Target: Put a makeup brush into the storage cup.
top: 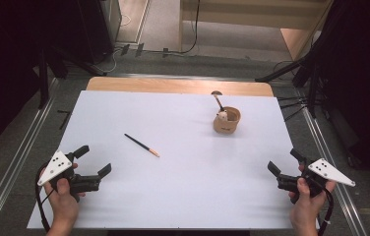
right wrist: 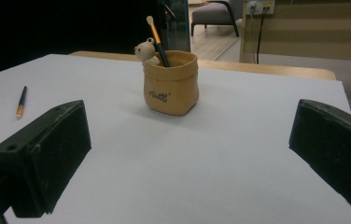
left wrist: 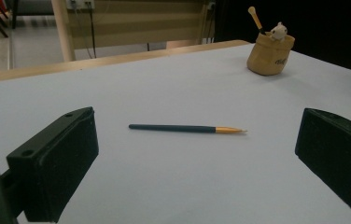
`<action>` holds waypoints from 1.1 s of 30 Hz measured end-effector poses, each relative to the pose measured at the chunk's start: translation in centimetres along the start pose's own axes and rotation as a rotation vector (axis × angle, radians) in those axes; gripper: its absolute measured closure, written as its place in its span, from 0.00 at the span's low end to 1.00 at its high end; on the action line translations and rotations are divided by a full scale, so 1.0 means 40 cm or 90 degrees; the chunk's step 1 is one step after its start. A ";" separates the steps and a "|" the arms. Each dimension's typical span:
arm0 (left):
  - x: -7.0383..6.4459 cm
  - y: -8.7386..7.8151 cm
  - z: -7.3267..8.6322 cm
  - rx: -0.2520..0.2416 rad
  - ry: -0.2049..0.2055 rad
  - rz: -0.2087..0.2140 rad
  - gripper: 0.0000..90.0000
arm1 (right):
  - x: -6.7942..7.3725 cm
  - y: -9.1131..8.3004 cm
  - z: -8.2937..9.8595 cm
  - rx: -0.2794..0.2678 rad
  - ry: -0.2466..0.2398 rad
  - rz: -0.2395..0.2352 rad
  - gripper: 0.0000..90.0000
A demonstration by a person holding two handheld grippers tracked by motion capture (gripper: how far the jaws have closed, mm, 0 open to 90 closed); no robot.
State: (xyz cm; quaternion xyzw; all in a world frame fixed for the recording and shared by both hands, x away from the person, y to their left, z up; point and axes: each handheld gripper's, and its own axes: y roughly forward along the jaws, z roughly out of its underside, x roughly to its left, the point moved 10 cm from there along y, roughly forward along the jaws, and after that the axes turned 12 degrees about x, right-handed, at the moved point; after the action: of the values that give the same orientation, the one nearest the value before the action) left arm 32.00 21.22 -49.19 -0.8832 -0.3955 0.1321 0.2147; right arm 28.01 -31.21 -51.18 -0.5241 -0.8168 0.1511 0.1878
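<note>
A dark pen with an orange tip (top: 142, 145) (left wrist: 186, 129) (right wrist: 20, 102) lies flat on the white sheet, left of centre. A tan pot (top: 227, 120) (left wrist: 270, 55) (right wrist: 171, 84) with a small bear figure on its rim stands upright toward the back right; one brush stands inside it. My left gripper (top: 92, 160) (left wrist: 197, 163) rests near the front left corner, open, with the pen lying beyond its jaws. My right gripper (top: 286, 161) (right wrist: 190, 158) sits near the front right edge, open and empty, facing the pot.
The white sheet (top: 183, 196) covers most of a wooden table (top: 173, 86), whose bare far edge shows. Metal rails run along both sides. Cables and black stands occupy the floor beyond the table.
</note>
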 end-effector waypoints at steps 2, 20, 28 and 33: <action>-0.008 0.010 -0.009 0.002 0.006 0.004 0.00 | -0.001 0.000 0.000 0.001 0.001 0.001 0.00; -0.028 0.088 -0.079 0.017 0.019 0.029 0.00 | -0.004 0.003 0.001 0.004 0.005 -0.003 0.00; -0.014 0.143 -0.100 0.037 0.009 0.046 0.00 | -0.003 0.005 -0.002 0.001 0.002 -0.006 0.00; -0.010 0.180 -0.112 0.061 0.015 0.083 0.00 | -0.005 0.011 0.003 0.005 0.001 -0.008 0.00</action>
State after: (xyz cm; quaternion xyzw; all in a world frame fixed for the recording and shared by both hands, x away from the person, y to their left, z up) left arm 38.15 15.41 -48.75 -0.8972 -0.3282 0.1541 0.2520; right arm 28.39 -31.23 -51.50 -0.5187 -0.8192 0.1525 0.1914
